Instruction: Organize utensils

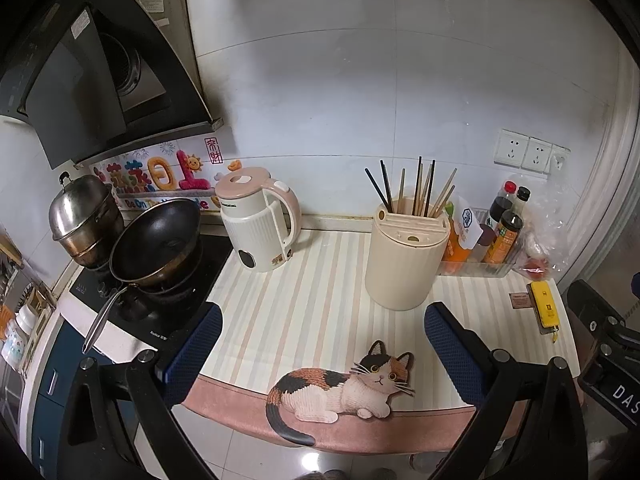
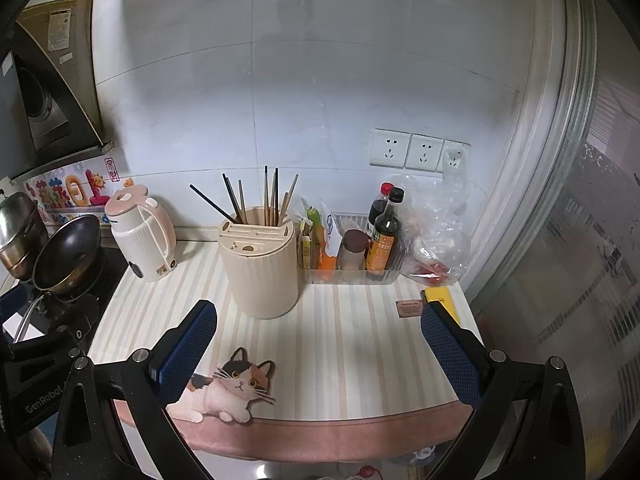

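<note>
A cream ribbed utensil holder (image 1: 404, 258) (image 2: 262, 268) stands upright on the striped counter mat (image 1: 304, 304) (image 2: 352, 344). Several chopsticks (image 1: 418, 188) (image 2: 264, 198), dark and wooden, stick out of its back slot. My left gripper (image 1: 322, 332) hovers open above the mat's front, short of the holder, with nothing between its blue pads. My right gripper (image 2: 318, 334) is also open and empty, with the holder just beyond its left finger (image 2: 188, 344). The right gripper's body (image 1: 608, 344) shows at the right edge of the left wrist view.
A cream and pink kettle (image 1: 260, 224) (image 2: 142, 236) stands left of the holder. Pans (image 1: 156, 240) and a steel pot (image 1: 86, 216) sit on the stove. A clear tray of sauce bottles (image 2: 360, 248), a plastic bag (image 2: 436, 232) and a yellow object (image 1: 546, 306) occupy the right side.
</note>
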`<action>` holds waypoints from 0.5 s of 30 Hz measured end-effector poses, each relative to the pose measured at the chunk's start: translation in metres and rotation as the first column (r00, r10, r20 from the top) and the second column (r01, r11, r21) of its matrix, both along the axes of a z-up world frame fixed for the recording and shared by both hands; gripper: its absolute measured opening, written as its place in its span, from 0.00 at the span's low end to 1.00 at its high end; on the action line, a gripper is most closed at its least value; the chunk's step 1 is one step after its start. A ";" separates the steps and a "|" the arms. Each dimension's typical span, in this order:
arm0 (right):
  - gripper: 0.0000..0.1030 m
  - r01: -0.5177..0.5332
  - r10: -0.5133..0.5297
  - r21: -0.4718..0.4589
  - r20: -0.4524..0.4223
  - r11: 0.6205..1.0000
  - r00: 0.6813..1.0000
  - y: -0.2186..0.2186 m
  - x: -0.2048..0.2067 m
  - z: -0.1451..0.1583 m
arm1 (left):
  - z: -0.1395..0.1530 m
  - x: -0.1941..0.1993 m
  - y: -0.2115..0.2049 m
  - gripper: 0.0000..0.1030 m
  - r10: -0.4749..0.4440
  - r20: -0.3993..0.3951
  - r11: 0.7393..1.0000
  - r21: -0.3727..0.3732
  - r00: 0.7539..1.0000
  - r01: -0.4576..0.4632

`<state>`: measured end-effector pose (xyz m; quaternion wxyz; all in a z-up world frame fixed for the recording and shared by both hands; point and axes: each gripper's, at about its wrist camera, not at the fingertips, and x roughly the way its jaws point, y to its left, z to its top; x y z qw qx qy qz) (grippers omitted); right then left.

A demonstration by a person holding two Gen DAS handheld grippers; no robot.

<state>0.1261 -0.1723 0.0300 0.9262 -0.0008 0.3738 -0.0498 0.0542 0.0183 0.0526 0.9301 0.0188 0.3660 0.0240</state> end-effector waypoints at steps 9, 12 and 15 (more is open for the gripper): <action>1.00 0.000 0.000 -0.001 0.001 1.000 1.000 0.000 0.000 0.000 | 0.001 0.006 0.002 1.00 0.006 0.002 1.000 0.002 1.000 -0.006; 1.00 0.001 -0.001 -0.001 0.002 1.000 1.000 0.000 0.000 0.000 | 0.002 0.007 0.002 1.00 0.007 0.003 1.000 -0.003 1.000 -0.007; 1.00 0.001 -0.001 -0.001 0.002 1.000 1.000 0.001 0.001 0.000 | 0.003 0.009 0.001 1.00 0.003 0.007 1.000 -0.007 1.000 -0.003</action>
